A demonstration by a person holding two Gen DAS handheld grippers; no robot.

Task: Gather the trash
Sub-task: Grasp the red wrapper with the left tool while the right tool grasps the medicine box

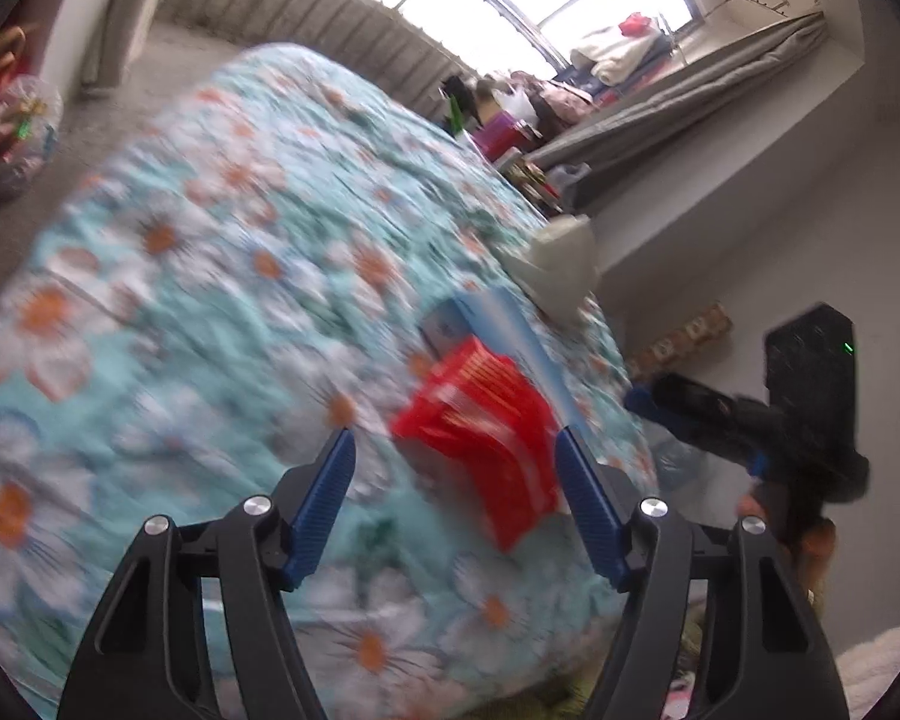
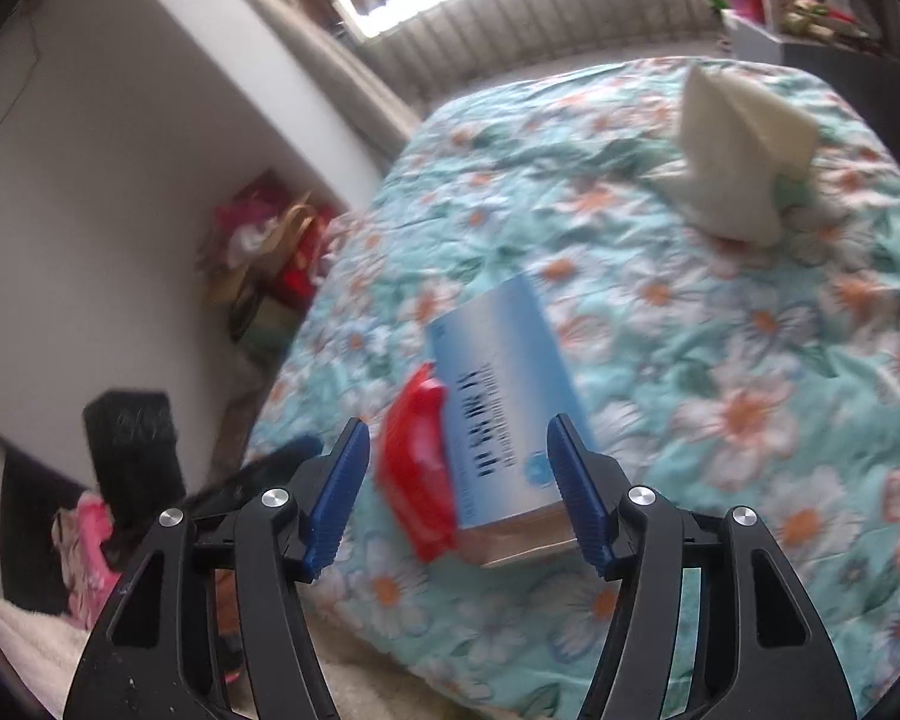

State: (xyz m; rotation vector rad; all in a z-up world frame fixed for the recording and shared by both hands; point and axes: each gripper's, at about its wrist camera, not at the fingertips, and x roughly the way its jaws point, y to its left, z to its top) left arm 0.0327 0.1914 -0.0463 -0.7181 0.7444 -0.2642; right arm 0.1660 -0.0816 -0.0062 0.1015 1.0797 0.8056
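Left gripper [image 1: 455,441]: black frame with two blue ribbed fingers [image 1: 324,504], spread well apart and angled downward, pads pressing on nothing. In the left wrist view the right gripper [image 1: 645,402] shows at the right edge, blurred, with part of the hand [image 1: 810,540] holding it below. Right gripper [image 2: 457,429]: same build, blue fingers [image 2: 576,492] parted, tilted steeply down, gripping nothing.

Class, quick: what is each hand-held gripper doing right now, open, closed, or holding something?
Left hand-held gripper: open, holding nothing; the red packet lies between its jaws.
Right hand-held gripper: open, holding nothing.
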